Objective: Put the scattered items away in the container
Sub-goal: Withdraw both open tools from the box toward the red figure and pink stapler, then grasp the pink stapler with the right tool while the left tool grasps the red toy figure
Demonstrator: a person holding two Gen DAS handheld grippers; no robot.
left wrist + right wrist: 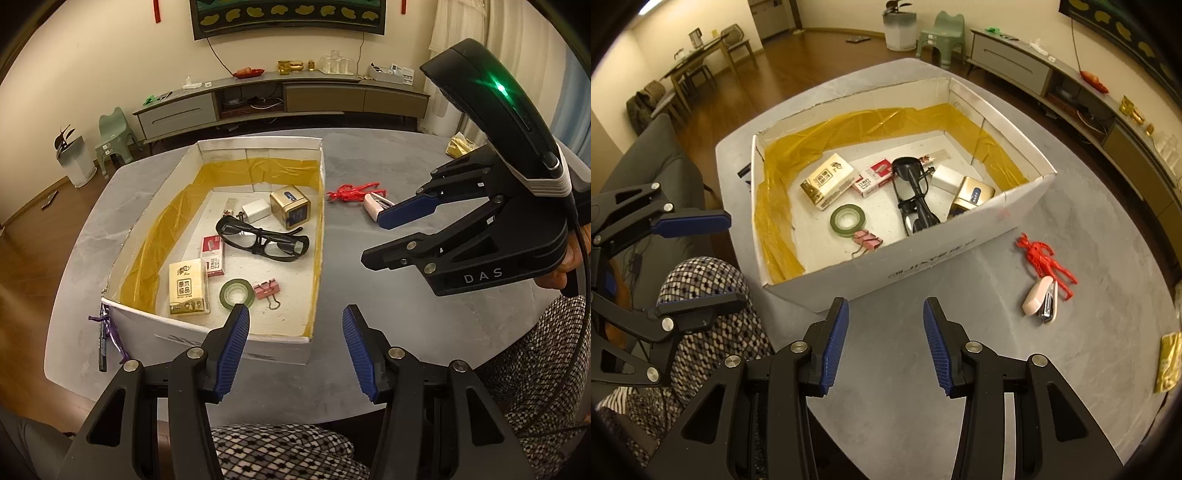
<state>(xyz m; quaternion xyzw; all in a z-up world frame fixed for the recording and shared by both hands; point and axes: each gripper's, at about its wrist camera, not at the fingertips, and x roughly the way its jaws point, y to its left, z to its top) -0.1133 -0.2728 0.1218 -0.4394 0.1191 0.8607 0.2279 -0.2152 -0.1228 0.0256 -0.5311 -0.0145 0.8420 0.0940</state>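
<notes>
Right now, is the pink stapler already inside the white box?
No, the pink stapler lies on the grey table outside the white box, beside the red figure.

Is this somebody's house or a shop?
Most likely a home living room: a long TV cabinet against the wall, a small green child's chair, and a dining table with chairs further back.

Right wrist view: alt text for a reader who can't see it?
Open right gripper hovers over a grey table before a white cardboard box holding glasses, tape roll and small packs. A red toy figure and pink stapler lie outside, to its right.
</notes>
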